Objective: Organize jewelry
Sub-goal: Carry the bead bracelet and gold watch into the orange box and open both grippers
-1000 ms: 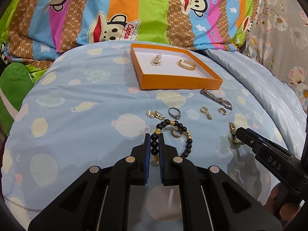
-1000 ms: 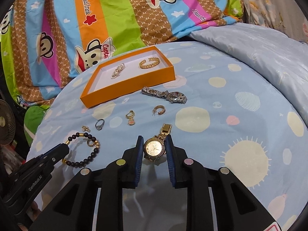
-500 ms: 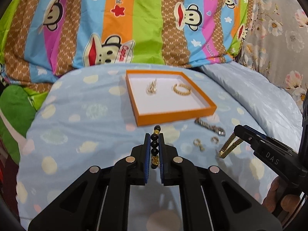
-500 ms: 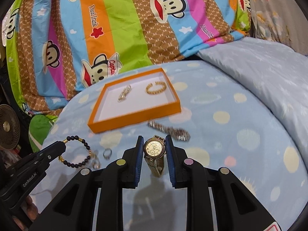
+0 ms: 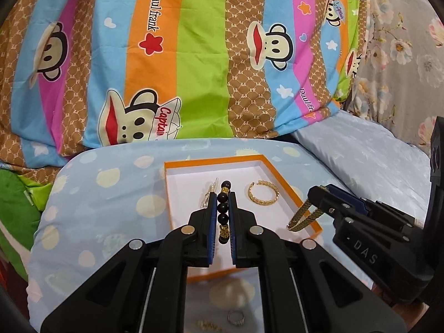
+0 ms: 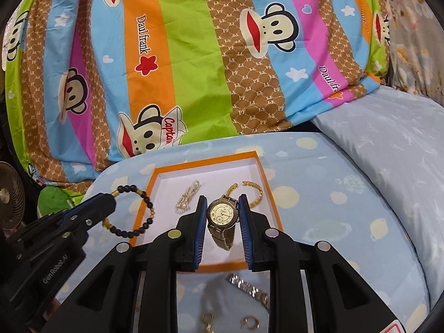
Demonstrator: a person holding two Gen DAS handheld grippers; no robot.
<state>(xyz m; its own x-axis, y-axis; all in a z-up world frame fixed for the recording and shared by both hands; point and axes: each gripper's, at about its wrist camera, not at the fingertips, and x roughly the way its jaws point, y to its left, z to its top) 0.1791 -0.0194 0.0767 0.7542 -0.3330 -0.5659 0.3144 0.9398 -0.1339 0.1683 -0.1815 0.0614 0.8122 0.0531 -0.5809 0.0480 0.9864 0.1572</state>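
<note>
- Two pieces are in the air at once over the pale blue dotted bed cover (image 5: 111, 194), so I want to set them down one at a time, not together.
- Below both lies the shallow orange cardboard tray with a white floor (image 6: 213, 161); it holds a gold open-cuff bangle (image 5: 263, 196) and a small pearly clip (image 6: 188, 196), and I judge the near half of the floor to be the free room.
- My right gripper (image 6: 222, 216) is clamped on the case of the gold-tone wristwatch with a cream dial (image 6: 222, 213), its band hanging down over the tray's near-right part. I should lower until the band folds on the floor, then part the jaws, clear of the bangle.
- My left gripper (image 5: 222, 208) pinches the black bead bracelet with gold spacers (image 6: 133, 213) narrowly; the loop dangles over the tray's left wall. It needs moving inward before release, or it may drape the rim.
- Small pieces wait on the cover near me: a silver ring (image 5: 236, 317) and gold hoop earrings (image 6: 249, 322).
</note>
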